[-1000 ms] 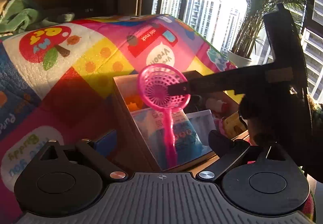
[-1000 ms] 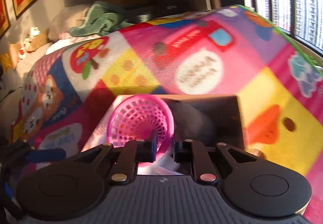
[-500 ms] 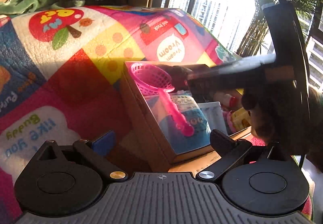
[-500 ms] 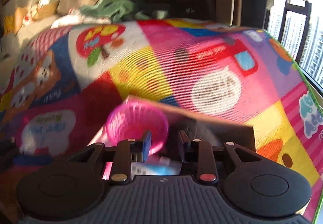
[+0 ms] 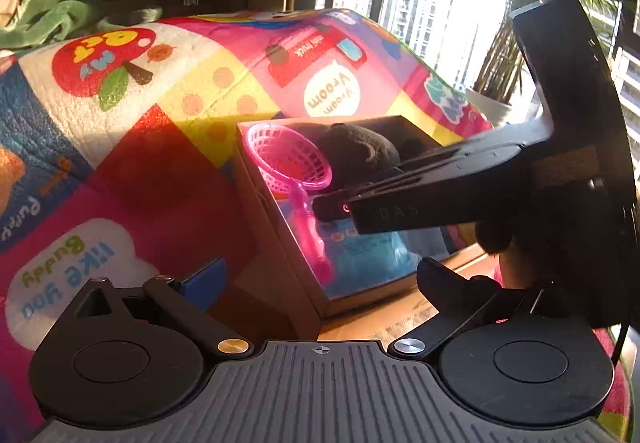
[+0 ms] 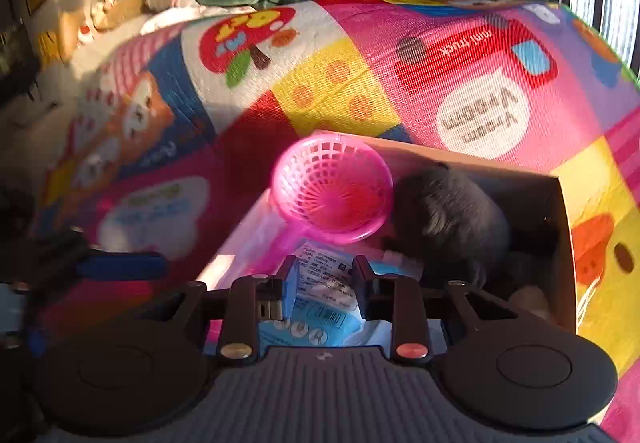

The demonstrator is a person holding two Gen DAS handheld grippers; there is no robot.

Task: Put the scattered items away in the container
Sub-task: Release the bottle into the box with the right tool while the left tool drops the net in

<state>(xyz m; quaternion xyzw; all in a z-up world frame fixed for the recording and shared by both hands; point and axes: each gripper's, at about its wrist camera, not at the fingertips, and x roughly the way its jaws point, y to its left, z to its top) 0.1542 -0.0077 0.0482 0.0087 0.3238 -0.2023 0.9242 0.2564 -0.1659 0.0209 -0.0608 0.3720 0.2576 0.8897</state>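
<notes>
Released a moment ago, the pink strainer (image 5: 294, 179) now lies inside the cardboard box (image 5: 280, 243) instead of hanging from the right tool above it.

From the left wrist view, taking the box as the landmark: the strainer's mesh bowl leans in the box's far left corner, just beside a dark plush toy (image 5: 352, 151), and its handle runs down toward the near wall across a blue packet (image 5: 368, 255). The right tool (image 5: 340, 209) reaches in over the box from the right, its tips just beside the handle but apart from it. The left tool (image 5: 316, 275) hangs at the box's near corner with its fingers spread as wide as they go and nothing between them. Beyond and around the box lies a bright play mat (image 5: 200, 83).

From the right wrist view: the strainer (image 6: 332, 191) sits just past the right tool (image 6: 322, 283), free of it. Its jaws have just been opening; they stand slightly parted, and through the gap only the blue packet (image 6: 320, 307) at the bottom of the box shows. The plush toy (image 6: 448, 219) fills the box's right half.

That puts this item away. I see no other loose item on the mat in either view, so whether anything remains to collect cannot be told from here.
</notes>
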